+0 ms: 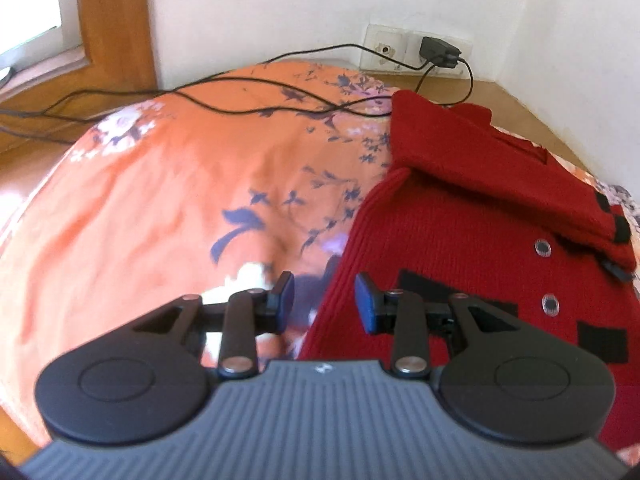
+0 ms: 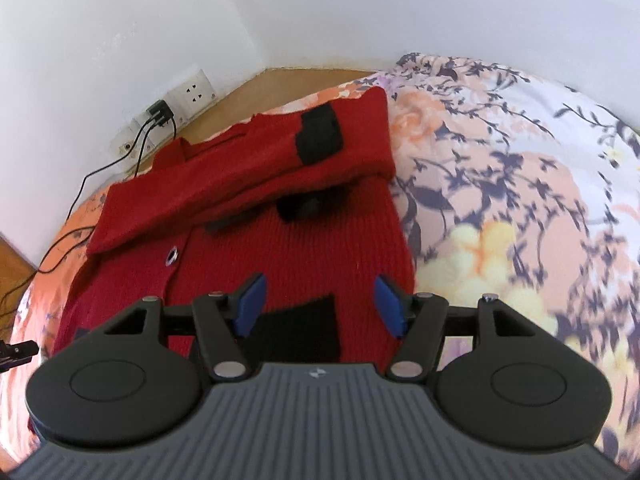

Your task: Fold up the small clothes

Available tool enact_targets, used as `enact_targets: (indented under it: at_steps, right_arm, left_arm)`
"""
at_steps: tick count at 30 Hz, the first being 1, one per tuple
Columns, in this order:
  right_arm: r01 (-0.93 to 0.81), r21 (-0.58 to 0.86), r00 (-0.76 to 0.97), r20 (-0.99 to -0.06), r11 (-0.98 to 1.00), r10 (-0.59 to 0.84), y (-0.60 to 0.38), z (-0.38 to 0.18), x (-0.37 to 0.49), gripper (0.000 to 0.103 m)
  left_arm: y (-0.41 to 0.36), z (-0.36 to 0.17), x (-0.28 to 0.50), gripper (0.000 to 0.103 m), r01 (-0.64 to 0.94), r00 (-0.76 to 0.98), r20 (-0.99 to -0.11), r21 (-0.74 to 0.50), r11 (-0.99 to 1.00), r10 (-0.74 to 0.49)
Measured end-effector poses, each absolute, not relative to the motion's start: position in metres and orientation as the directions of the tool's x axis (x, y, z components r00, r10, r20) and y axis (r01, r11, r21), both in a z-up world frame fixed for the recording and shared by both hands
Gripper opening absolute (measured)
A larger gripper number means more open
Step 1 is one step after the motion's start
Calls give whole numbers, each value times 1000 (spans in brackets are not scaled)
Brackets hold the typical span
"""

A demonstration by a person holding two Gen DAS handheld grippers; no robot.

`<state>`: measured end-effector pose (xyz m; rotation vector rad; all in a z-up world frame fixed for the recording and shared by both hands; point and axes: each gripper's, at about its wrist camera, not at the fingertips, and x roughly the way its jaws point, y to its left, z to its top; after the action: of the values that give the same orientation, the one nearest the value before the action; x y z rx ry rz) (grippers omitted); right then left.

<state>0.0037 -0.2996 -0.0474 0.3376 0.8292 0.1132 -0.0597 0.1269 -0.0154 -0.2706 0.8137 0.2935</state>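
A small red knit cardigan (image 1: 460,248) with black patches and round buttons lies flat on the floral bedspread (image 1: 180,184). Both sleeves are folded across its upper part (image 2: 248,176). My left gripper (image 1: 325,300) is open and hovers over the cardigan's left hem edge, one pad over the bedspread and one over the red knit. My right gripper (image 2: 320,304) is open above the lower right part of the cardigan (image 2: 320,252), with a black patch (image 2: 300,328) between its fingers. Neither holds any cloth.
Black cables (image 1: 248,96) run over the bedspread's far side to a charger (image 1: 438,52) plugged into a wall socket plate (image 2: 192,92). A wooden ledge (image 2: 248,96) borders the bed at the wall. The bedspread (image 2: 520,200) stretches wide to the right of the cardigan.
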Motion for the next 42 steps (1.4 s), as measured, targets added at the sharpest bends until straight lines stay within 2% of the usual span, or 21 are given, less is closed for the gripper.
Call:
enact_targets:
  at_steps: [5, 10, 17, 22, 28, 34, 37, 42]
  right_arm:
    - [60, 327, 672, -712, 943, 204, -290, -46, -31, 69]
    - [87, 314, 699, -695, 945, 167, -290, -43, -67, 78]
    - [134, 292, 704, -700, 947, 116, -293, -48, -107, 81]
    - [163, 288, 697, -711, 944, 96, -295, -55, -128, 82]
    - [176, 300, 680, -726, 937, 104, -297, -65, -140, 84]
    - [177, 305, 704, -704, 936, 96, -297, -60, -142, 84]
    - [178, 318, 727, -680, 931, 93, -303, -53, -140, 84]
    - [186, 306, 716, -693, 934, 85, -306, -56, -125, 84]
  left_arm:
    - [134, -20, -87, 36, -337, 646, -752, -131, 932, 128]
    - [136, -23, -107, 36, -299, 647, -756, -126, 946, 104]
    - [137, -27, -126, 36, -265, 653, -752, -114, 957, 91]
    - [139, -30, -134, 36, -246, 662, -748, -153, 957, 51]
    - [137, -35, -140, 36, -215, 662, -749, -169, 962, 16]
    - [138, -38, -140, 36, -189, 667, -742, -256, 948, -67]
    - [134, -37, -138, 36, -164, 682, -727, -255, 953, -77]
    - [132, -42, -128, 36, -129, 694, -713, -266, 955, -105]
